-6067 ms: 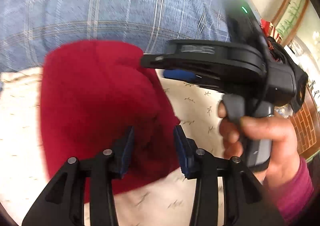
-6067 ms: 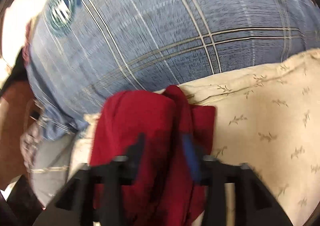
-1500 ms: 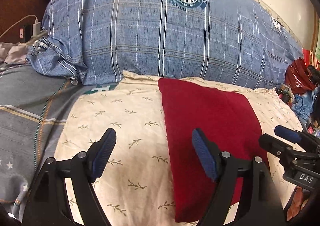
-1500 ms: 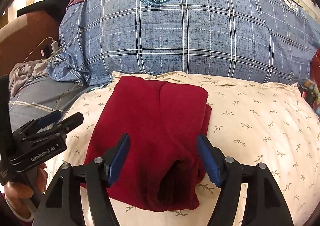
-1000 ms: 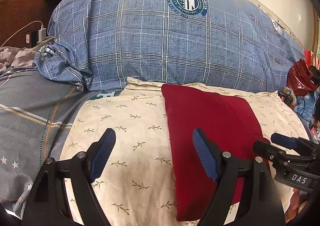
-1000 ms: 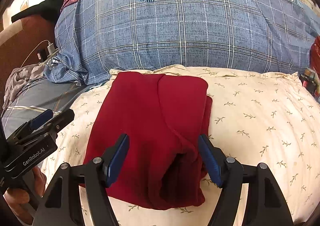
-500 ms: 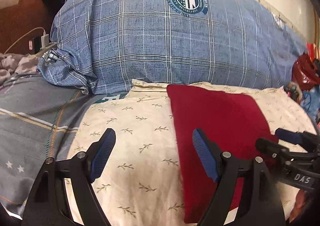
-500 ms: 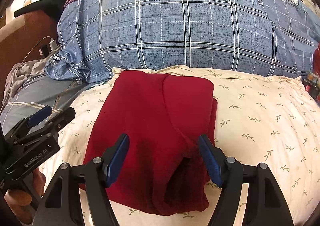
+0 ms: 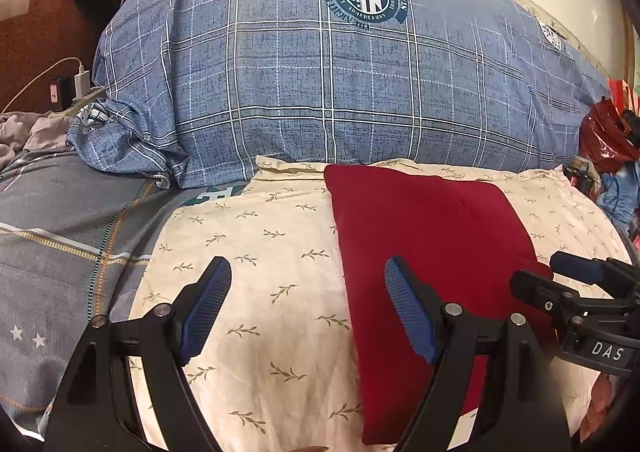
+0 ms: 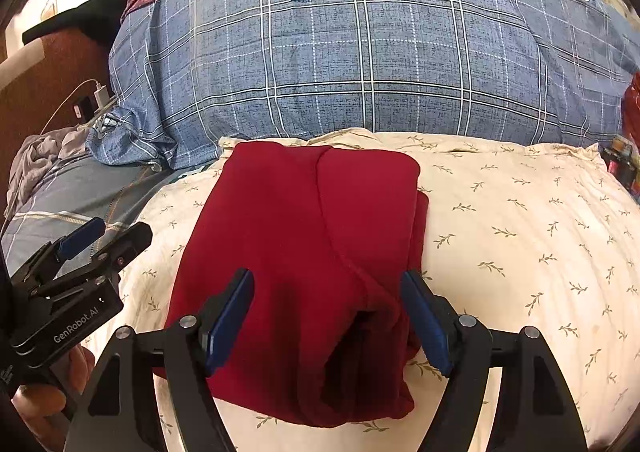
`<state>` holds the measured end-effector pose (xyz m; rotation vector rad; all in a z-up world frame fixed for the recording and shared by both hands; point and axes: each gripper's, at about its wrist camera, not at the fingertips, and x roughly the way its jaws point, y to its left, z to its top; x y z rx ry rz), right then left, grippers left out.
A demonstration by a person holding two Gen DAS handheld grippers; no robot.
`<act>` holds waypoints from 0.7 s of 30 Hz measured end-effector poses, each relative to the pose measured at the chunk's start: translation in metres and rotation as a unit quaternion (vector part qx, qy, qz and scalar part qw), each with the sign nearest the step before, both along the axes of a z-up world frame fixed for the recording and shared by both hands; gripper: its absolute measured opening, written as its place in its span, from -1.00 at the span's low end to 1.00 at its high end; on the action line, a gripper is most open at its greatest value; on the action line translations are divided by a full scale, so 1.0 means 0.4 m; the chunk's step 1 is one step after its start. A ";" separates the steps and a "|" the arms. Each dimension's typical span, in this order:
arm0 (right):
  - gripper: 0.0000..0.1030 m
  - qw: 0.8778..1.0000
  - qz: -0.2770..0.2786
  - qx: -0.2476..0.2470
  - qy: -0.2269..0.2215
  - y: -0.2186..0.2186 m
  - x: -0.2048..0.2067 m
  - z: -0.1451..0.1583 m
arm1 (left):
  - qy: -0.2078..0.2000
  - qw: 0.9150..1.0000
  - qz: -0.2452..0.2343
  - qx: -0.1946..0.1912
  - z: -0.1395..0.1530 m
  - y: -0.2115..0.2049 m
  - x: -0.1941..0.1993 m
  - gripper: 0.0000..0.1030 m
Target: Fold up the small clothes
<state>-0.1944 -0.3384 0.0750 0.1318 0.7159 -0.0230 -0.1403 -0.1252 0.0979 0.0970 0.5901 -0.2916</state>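
Observation:
A dark red garment [image 10: 304, 244] lies folded into a rough rectangle on a cream leaf-print pillow [image 10: 520, 236]. It also shows in the left wrist view [image 9: 424, 236], to the right of centre. My left gripper [image 9: 308, 304] is open and empty, held over the pillow [image 9: 256, 260] just left of the garment. My right gripper [image 10: 328, 316] is open and empty, its jaws standing to either side of the garment's near end, above it. Each gripper shows in the other's view, the right one [image 9: 576, 292] and the left one [image 10: 84, 252].
A large blue plaid pillow [image 9: 340, 92] rises behind the cream pillow. A grey striped bedsheet [image 9: 60, 236] lies to the left, with a charger and cable [image 9: 80, 80] by the brown headboard. Red bags and clutter [image 9: 604, 140] sit at the right edge.
Six seconds ago both grippers were closed in on the red garment. They are now open and drawn back, and the garment lies folded. In the last second both views shifted only slightly.

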 end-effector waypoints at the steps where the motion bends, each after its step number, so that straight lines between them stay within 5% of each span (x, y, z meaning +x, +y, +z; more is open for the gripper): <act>1: 0.50 1.000 0.000 -0.001 0.000 0.002 -0.001 0.000 | -0.001 1.000 0.001 0.000 0.001 0.001 -0.001 0.54; 21: 0.50 1.000 -0.004 -0.001 0.007 0.006 0.003 -0.014 | -0.004 1.000 0.007 0.009 -0.002 -0.007 -0.002 0.54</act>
